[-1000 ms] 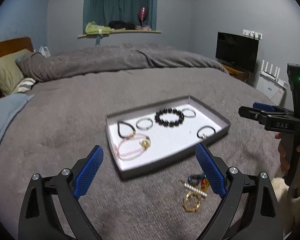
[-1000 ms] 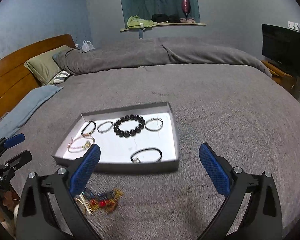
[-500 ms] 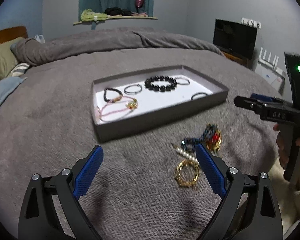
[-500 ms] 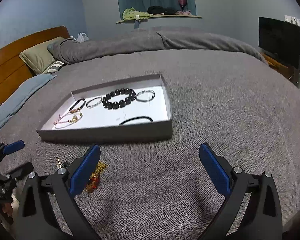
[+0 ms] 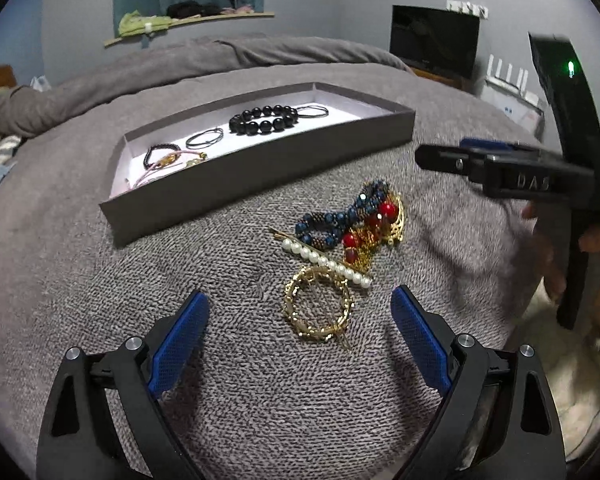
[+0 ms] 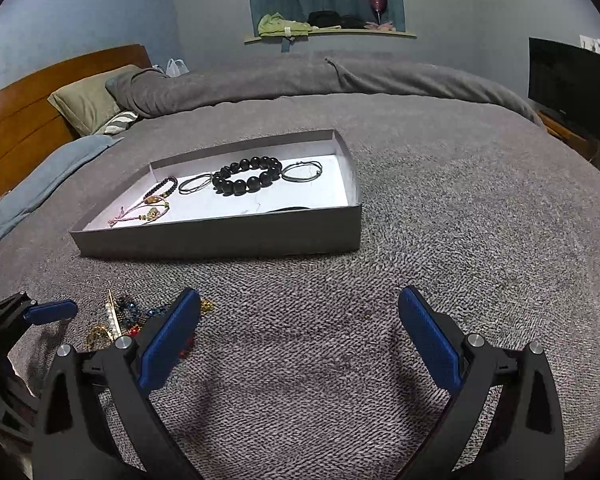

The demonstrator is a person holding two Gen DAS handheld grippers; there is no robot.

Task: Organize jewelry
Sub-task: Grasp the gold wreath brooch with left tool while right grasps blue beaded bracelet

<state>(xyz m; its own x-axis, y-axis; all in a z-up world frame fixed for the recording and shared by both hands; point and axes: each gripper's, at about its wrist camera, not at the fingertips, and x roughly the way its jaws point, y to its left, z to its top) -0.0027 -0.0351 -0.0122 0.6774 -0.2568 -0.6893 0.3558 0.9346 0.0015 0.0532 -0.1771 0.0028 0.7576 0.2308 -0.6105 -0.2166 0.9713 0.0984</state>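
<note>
A grey box lid [image 5: 260, 172] [image 6: 220, 240] with a white floor lies on the bed and holds a black bead bracelet [image 5: 263, 119] [image 6: 247, 174], thin cord bracelets and a pink one [image 5: 168, 162]. On the blanket in front of it lies a loose heap: a gold chain ring [image 5: 319, 309], a pearl hair clip [image 5: 326, 263], a blue bead bracelet [image 5: 342, 216] and red-and-gold pieces [image 5: 374, 228]. My left gripper [image 5: 300, 344] hangs open just short of the gold ring. My right gripper [image 6: 300, 336] is open over bare blanket, right of the heap [image 6: 132, 320].
The grey blanket [image 6: 460, 240] covers the whole bed. Pillows [image 6: 88, 100] and a wooden headboard [image 6: 16, 124] are at the far left. A television [image 5: 434, 46] stands at the right wall, and a window shelf [image 6: 328, 32] holds clothes. A hand [image 5: 596, 240] grips the right tool.
Both grippers have dropped lower and closer to the blanket. The loose heap now sits between and just beyond my left fingers. The box lid looks flatter and farther up the views.
</note>
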